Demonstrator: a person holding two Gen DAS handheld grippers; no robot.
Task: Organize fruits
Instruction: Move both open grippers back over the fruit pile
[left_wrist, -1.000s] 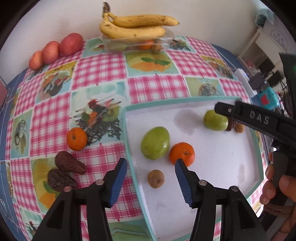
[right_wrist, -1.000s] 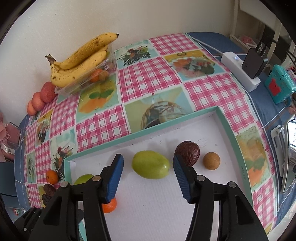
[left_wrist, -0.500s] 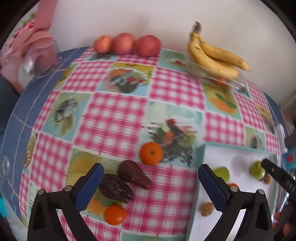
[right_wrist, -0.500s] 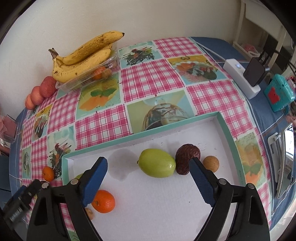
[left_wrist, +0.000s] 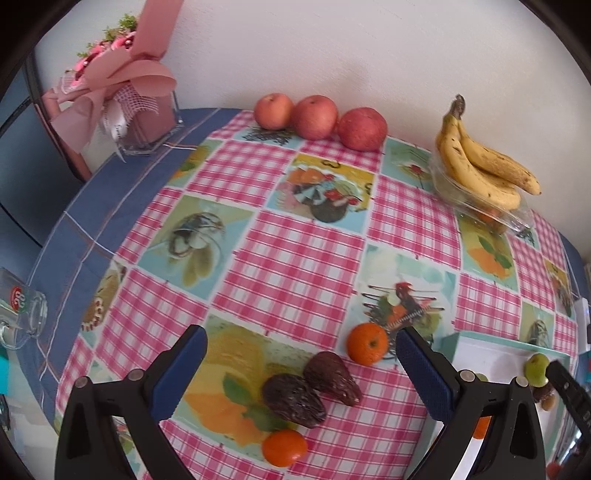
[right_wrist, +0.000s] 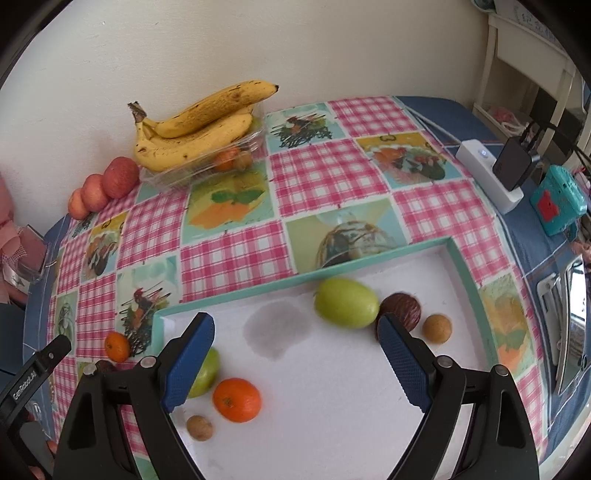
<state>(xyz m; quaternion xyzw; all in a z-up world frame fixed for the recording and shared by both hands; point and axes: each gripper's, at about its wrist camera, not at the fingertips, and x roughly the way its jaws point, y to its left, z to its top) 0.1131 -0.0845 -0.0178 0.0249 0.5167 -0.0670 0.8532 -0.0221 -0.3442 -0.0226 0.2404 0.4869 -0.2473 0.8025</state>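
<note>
My left gripper (left_wrist: 301, 376) hangs open over the checked tablecloth, with two dark wrinkled fruits (left_wrist: 314, 387) lying between its fingers. One orange (left_wrist: 367, 343) sits just beyond them and another orange (left_wrist: 284, 447) just in front. My right gripper (right_wrist: 295, 365) is open above the white tray (right_wrist: 369, 260), holding nothing. In the tray lie a green fruit (right_wrist: 346, 302), a dark wrinkled fruit (right_wrist: 400, 308), a small brown fruit (right_wrist: 437, 328), an orange (right_wrist: 237, 399), a second green fruit (right_wrist: 205, 373) and another small brown fruit (right_wrist: 199, 427).
Three red apples (left_wrist: 319, 118) and bananas (left_wrist: 480, 166) on a clear box stand by the back wall. A pink gift bouquet (left_wrist: 118, 85) is at the far left, a glass (left_wrist: 22, 310) at the left edge. A power strip (right_wrist: 491, 175) and teal device (right_wrist: 557, 199) lie right of the tray.
My left gripper has swung left from above the tray to over the dark fruits on the cloth and spread wider. My right gripper has widened and drawn back a little.
</note>
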